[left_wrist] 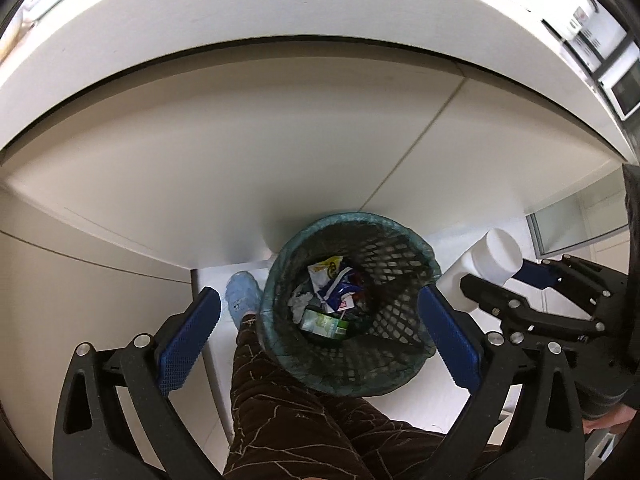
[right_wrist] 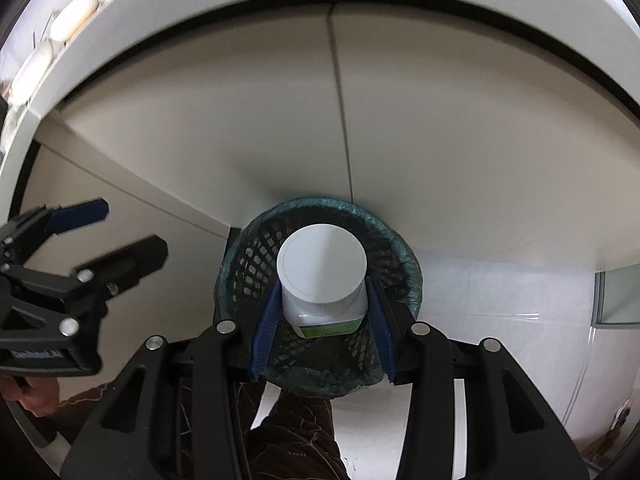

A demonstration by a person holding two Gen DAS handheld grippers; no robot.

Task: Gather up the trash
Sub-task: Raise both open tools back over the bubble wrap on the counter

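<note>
Nearest to me, my left gripper (left_wrist: 316, 344) has its pads wide apart and empty over the lined mesh bin (left_wrist: 348, 312), and my right gripper (right_wrist: 322, 320) is clamped on the white bottle (right_wrist: 322, 276), held above the bin's mouth. If I let go while it is off centre, I think the bottle may hit the rim (right_wrist: 408, 264) and bounce to the floor. The bottle hides the trash below, and the far countertop (right_wrist: 80, 4) is too blurred to read.
</note>
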